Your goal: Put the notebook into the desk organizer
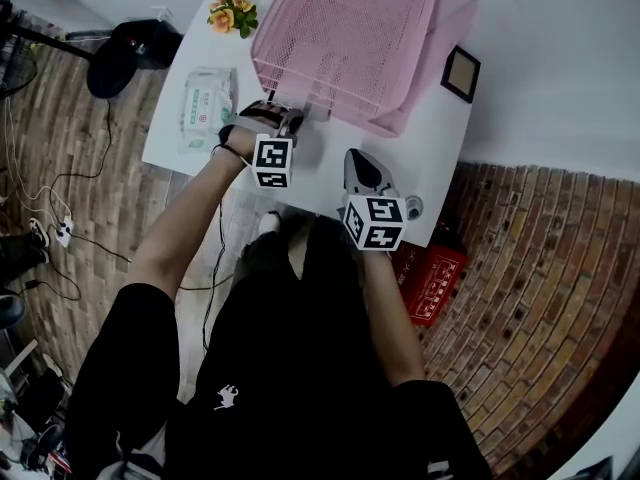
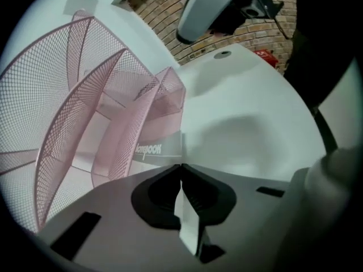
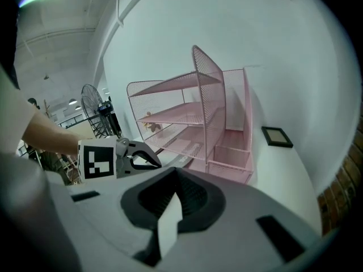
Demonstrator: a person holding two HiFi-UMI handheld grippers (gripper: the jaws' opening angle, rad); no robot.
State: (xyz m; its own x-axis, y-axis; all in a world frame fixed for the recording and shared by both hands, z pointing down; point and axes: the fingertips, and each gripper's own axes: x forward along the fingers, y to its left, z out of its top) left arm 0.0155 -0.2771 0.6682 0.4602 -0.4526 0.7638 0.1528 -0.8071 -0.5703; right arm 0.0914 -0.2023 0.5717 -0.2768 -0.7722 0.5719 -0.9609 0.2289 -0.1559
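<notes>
White-bodied, your right tongs (image 3: pixel 177 169) sit pressed together and empty over the desk's (image 1: pixel 440 158) near edge. Beyond them, your left tongs (image 2: pixel 181 168) pinch the notebook (image 2: pixel 150 149) by its edge, just in front of the pink mesh desk organizer (image 1: pixel 350 38) at the far edge.

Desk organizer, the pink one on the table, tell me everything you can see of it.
The desk organizer is pink wire mesh, metal by its look, standing upright on the white table close to the wall. One side carries stacked open shelves; the other has tall upright dividers and a low front bin. Nothing shows inside. The notebook held by the left gripper is near its front, contact unclear.
</notes>
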